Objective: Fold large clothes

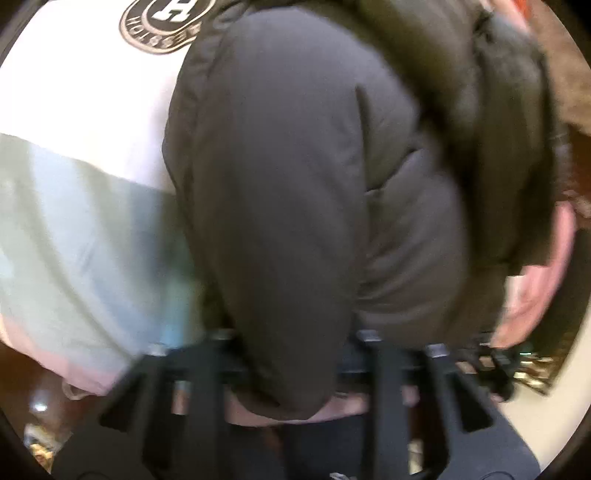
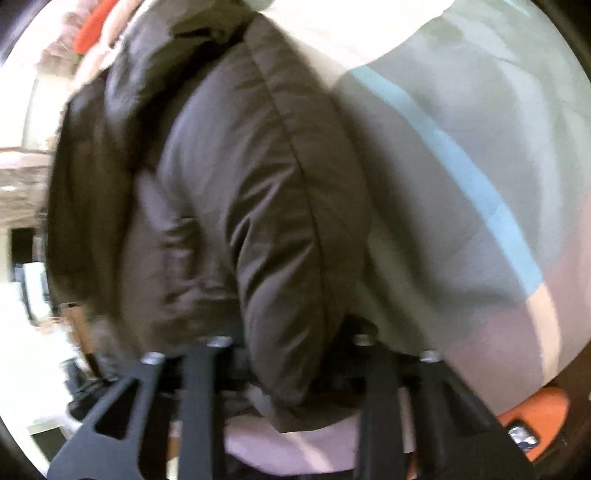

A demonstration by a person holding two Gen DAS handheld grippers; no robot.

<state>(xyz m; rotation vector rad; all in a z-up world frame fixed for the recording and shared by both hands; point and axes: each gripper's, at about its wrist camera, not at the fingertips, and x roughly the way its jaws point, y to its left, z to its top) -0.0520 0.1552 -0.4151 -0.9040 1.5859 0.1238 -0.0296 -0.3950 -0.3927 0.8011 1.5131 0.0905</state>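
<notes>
Looked like a home, a living space rather than a workshop: dark padded puffer jacket [image 1: 295, 184] heaped over a white, grey-green and pink colour-block sweatshirt [image 1: 85, 206], dark reddish wooden surface [image 1: 22, 373] beneath, pale floor [image 2: 33, 387] and blurred household clutter beyond.

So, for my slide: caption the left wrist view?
Left gripper shut on dark puffer jacket, colour-block garment beside it.

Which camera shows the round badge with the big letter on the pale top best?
The left wrist view: the round badge sits on the pale top there. The right wrist view shows the top but no badge.
</notes>
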